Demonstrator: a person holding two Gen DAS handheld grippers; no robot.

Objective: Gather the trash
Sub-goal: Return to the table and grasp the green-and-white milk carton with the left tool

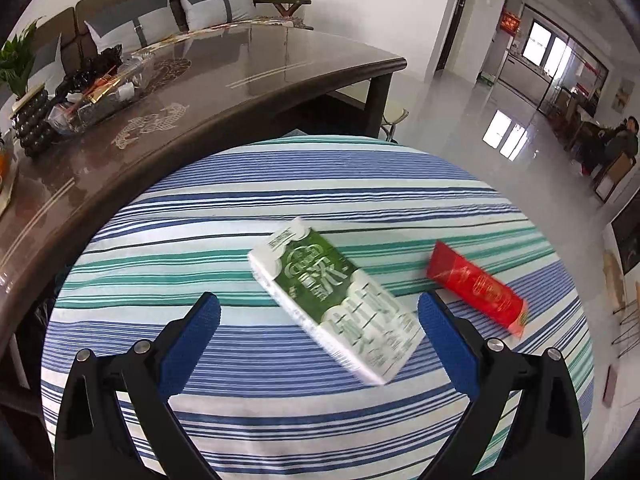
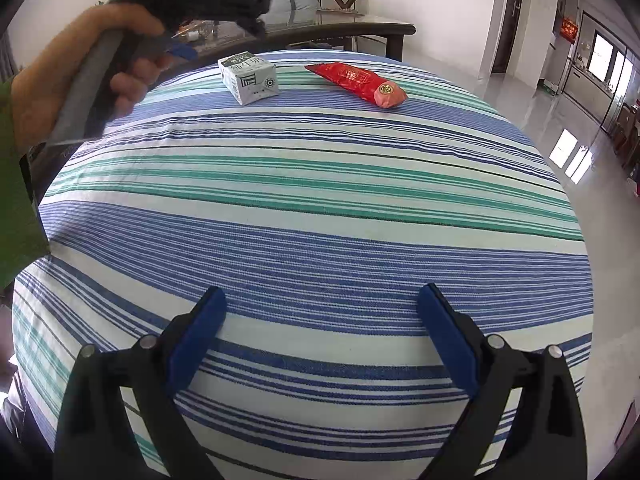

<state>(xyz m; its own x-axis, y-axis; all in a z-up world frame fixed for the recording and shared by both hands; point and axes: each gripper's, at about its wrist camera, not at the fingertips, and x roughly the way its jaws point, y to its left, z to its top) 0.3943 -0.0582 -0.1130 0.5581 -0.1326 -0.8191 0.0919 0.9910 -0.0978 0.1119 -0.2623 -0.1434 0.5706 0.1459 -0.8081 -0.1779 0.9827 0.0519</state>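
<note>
While both grippers, left gripper (image 1: 318, 312) and right gripper (image 2: 322, 306), stand fingers apart, green-and-white carton (image 1: 336, 300) lies flat at 10 o'clock of red wrapper (image 1: 478, 288), print unreadable.

Each two-finger gripper, left (image 1: 319, 306) and right (image 2: 322, 300), is built from black plastic arms, blue ribbed pads (image 2: 448, 336), silver round screws (image 2: 496, 341); a green sleeve (image 2: 16, 184) is worn.
</note>
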